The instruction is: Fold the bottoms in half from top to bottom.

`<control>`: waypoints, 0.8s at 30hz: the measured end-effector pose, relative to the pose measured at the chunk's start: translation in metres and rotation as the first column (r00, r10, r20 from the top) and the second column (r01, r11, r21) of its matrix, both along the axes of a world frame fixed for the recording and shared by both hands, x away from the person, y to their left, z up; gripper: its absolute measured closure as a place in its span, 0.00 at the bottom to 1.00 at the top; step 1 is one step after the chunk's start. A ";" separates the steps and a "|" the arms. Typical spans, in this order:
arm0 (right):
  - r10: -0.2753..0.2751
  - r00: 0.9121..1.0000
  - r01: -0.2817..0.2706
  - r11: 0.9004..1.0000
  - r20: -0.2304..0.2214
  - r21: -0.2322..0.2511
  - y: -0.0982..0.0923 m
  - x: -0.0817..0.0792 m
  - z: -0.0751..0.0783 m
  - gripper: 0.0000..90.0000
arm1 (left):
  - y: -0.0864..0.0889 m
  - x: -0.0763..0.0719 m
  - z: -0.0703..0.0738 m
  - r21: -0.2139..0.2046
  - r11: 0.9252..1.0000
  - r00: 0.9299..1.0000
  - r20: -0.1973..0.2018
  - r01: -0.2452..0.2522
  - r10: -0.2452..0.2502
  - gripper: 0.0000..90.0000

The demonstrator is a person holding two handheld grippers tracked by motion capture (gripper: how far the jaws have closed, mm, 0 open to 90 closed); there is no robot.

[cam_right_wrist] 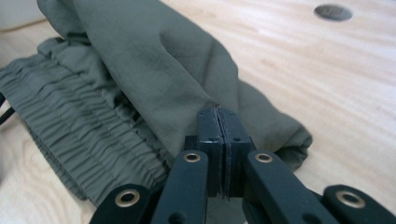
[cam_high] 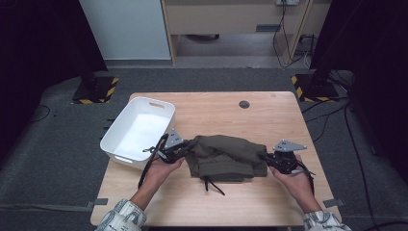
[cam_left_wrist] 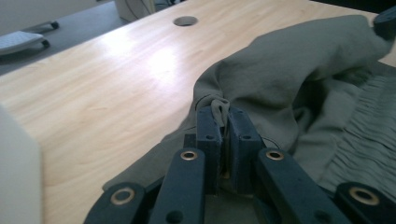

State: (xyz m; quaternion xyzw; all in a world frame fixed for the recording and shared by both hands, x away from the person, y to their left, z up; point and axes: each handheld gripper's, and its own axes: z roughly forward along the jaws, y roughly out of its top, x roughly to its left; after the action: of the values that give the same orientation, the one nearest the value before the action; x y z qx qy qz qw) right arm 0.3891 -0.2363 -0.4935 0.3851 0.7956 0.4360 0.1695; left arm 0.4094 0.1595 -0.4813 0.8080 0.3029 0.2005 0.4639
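Between the jaws of the left gripper (cam_left_wrist: 223, 116) sat a pinched fold of the olive garment (cam_high: 224, 156); the right gripper (cam_right_wrist: 218, 116) was clamped on its opposite edge. The garment lay bunched mid-counter (cam_high: 216, 108), drawstring (cam_high: 213, 185) trailing toward the person. A white bin (cam_high: 138, 130) sat at the counter's left edge, just beside the left gripper.

No legible text, label, brand, number or sign is appearing on any surface in the high view or in either gripper view.
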 end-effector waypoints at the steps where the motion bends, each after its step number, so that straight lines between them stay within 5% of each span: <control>1: 0.007 1.000 -0.007 1.000 -0.014 -0.004 0.000 -0.001 -0.002 0.99 | -0.002 -0.003 -0.003 0.021 1.000 1.000 -0.002 0.014 -0.014 0.93; 7: 0.025 0.995 -0.031 0.998 -0.096 -0.057 0.004 -0.004 -0.022 0.99 | -0.010 -0.015 -0.023 0.079 0.995 0.998 -0.041 0.053 -0.050 0.93; 12: 0.005 0.995 -0.013 0.997 -0.100 -0.075 0.008 0.001 -0.027 0.99 | -0.014 -0.008 -0.030 0.098 0.995 0.998 -0.053 0.030 -0.025 0.93; 24: -0.121 0.990 0.116 0.990 -0.067 -0.075 -0.007 0.035 -0.030 0.99 | -0.038 0.038 -0.028 0.072 0.996 0.998 -0.031 -0.060 0.062 0.93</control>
State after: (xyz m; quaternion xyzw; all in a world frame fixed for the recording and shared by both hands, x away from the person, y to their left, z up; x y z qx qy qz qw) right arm 0.4241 -0.2430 -0.5240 0.4409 0.7917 0.3825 0.1803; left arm 0.4475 0.1212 -0.5092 0.8175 0.3277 0.2119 0.4236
